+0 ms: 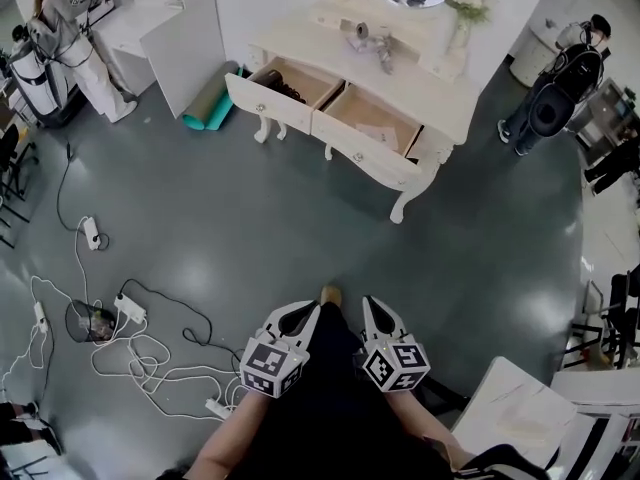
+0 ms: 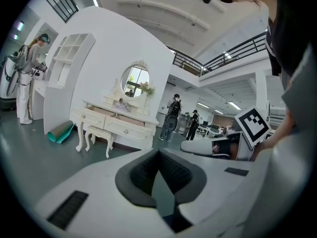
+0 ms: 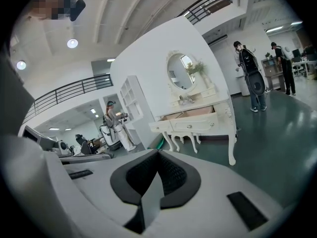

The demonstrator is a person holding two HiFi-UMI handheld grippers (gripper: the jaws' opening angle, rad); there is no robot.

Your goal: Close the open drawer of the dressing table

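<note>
Left gripper (image 1: 312, 311), right gripper (image 1: 366, 305) shut; two open drawers (image 1: 372, 128), fronts toward them.

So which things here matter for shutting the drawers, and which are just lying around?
For the job: dressing table, left-hand open drawer, right-hand open drawer, left gripper, right gripper.
Lying about: power strip, rolled mat, vase of flowers.

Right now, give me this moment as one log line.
left gripper shut, empty | right gripper shut, empty | dressing table far ahead | both drawers open
</note>
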